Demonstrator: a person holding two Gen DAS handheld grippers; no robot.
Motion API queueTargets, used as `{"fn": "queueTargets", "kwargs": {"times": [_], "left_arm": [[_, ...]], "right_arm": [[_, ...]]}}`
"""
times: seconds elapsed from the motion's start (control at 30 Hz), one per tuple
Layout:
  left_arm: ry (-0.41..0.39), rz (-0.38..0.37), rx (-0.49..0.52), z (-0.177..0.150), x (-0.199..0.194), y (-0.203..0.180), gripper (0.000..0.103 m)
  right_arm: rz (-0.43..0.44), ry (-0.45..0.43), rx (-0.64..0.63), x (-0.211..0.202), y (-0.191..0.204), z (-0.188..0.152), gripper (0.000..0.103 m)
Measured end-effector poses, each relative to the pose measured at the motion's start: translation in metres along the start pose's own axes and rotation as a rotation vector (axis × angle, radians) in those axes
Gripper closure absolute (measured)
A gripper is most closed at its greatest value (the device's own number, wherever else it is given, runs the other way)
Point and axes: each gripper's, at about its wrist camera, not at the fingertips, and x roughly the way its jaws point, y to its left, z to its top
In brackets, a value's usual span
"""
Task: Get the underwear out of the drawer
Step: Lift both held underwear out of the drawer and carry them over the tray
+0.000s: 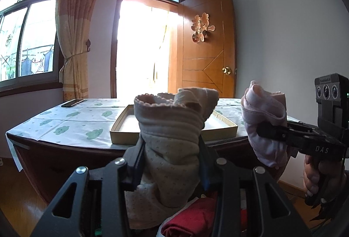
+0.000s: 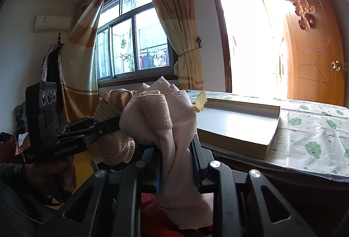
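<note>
Both tongs pinch underwear: left gripper (image 1: 170, 149) beige underwear (image 1: 172, 127), right gripper (image 2: 176, 158) pink underwear (image 2: 172, 119).
Drawer hidden; shallow box (image 1: 220, 134) on table (image 1: 65, 123), contents blocked.

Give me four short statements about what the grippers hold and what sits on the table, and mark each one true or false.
1. The left gripper is clamped on a beige dotted garment. True.
2. The right gripper is empty. False: it is shut on a pale pink garment.
3. A shallow open box sits on the table. True.
4. The phone lies inside the box. False: it lies on the tablecloth, apart from the box.
</note>
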Motion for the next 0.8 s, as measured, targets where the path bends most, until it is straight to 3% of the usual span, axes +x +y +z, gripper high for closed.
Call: {"fn": "queueTargets", "kwargs": {"times": [0.8], "left_arm": [[0.074, -0.058, 0.038, 0.037, 0.051, -0.020, 0.063]], "right_arm": [[-0.070, 0.049, 0.086, 0.015, -0.034, 0.027, 0.078]]}}
